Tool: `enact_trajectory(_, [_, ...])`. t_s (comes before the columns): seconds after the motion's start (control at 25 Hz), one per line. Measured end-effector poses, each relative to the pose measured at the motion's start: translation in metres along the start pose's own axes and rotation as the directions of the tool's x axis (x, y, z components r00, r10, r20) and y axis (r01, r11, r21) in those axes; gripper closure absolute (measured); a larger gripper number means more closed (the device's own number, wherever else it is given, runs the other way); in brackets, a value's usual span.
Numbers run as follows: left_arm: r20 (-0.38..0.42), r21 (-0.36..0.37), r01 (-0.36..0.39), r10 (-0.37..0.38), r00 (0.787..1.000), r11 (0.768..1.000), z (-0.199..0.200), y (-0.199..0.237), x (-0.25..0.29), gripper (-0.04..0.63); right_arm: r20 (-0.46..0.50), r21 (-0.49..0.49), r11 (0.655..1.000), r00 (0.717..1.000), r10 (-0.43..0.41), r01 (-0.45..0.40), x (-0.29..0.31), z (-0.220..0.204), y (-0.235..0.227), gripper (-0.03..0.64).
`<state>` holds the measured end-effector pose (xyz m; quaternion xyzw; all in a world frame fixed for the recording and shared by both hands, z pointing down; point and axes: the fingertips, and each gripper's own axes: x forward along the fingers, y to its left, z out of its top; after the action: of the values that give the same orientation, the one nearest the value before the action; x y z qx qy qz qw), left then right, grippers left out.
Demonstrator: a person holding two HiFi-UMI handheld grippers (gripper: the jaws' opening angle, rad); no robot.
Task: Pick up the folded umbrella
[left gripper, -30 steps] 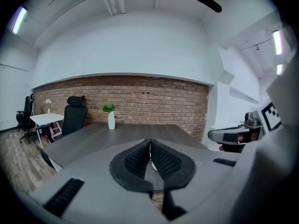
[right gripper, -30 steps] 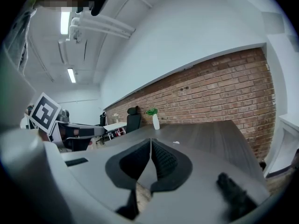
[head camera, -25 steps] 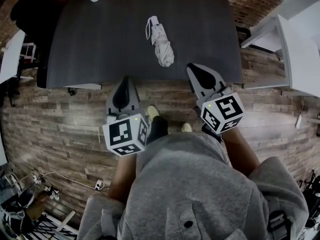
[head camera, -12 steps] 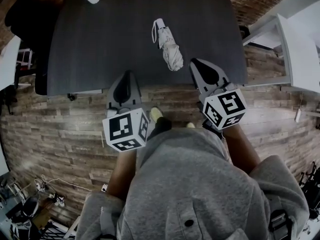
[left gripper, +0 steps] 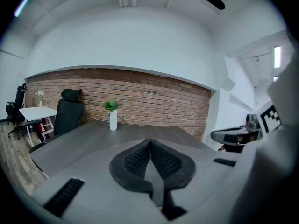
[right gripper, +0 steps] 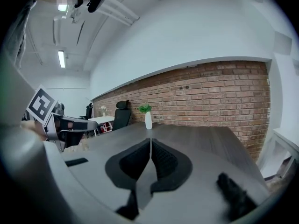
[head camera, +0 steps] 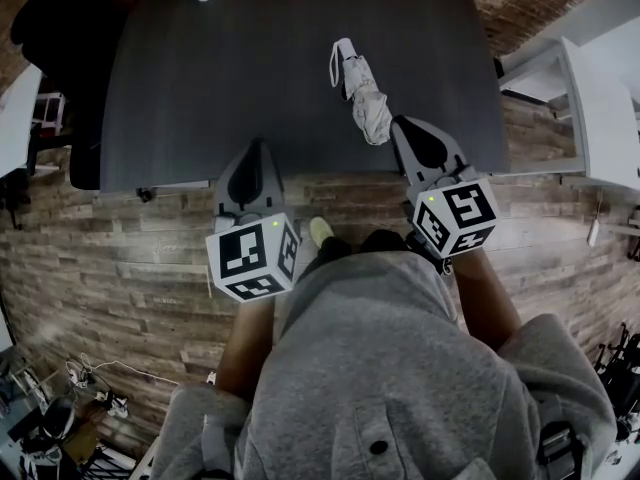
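Observation:
A folded pale grey umbrella (head camera: 364, 93) with a wrist loop lies on the dark table (head camera: 250, 58), near its front edge. In the head view my right gripper (head camera: 409, 127) reaches the table's front edge just right of the umbrella's lower end, jaws shut and empty. My left gripper (head camera: 254, 152) is at the front edge further left, well clear of the umbrella, jaws shut with nothing held. In the left gripper view (left gripper: 150, 142) and the right gripper view (right gripper: 150, 142) the pads meet; the umbrella is hidden in both.
A white vase with a green plant (left gripper: 112, 116) stands at the table's far side. A black office chair (head camera: 60, 38) sits at the table's left end. White desks (head camera: 600, 108) stand to the right. The floor is wood plank.
Both grippers have moved forward to the table's front edge. The right one now sits beside the umbrella's near end.

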<state>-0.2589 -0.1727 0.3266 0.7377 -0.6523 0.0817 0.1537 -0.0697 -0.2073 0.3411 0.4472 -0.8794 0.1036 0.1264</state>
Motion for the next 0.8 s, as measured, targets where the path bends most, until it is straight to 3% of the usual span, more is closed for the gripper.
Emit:
enact_trajectory(0.48, [-0.005, -0.002, 0.029, -0.029, 1.000, 1.000, 0.001, 0.022, 0.013, 0.581, -0.021, 0.006, 0.999, 0.998, -0.052, 0.052, 0.017, 0.003, 0.000, 0.591])
enact_trajectory(0.8, [-0.023, 0.000, 0.025, -0.025, 0.999, 1.000, -0.003, 0.029, 0.034, 0.581, -0.054, 0.017, 0.999, 0.998, -0.040, 0.041, 0.036, -0.007, -0.010, 0.591])
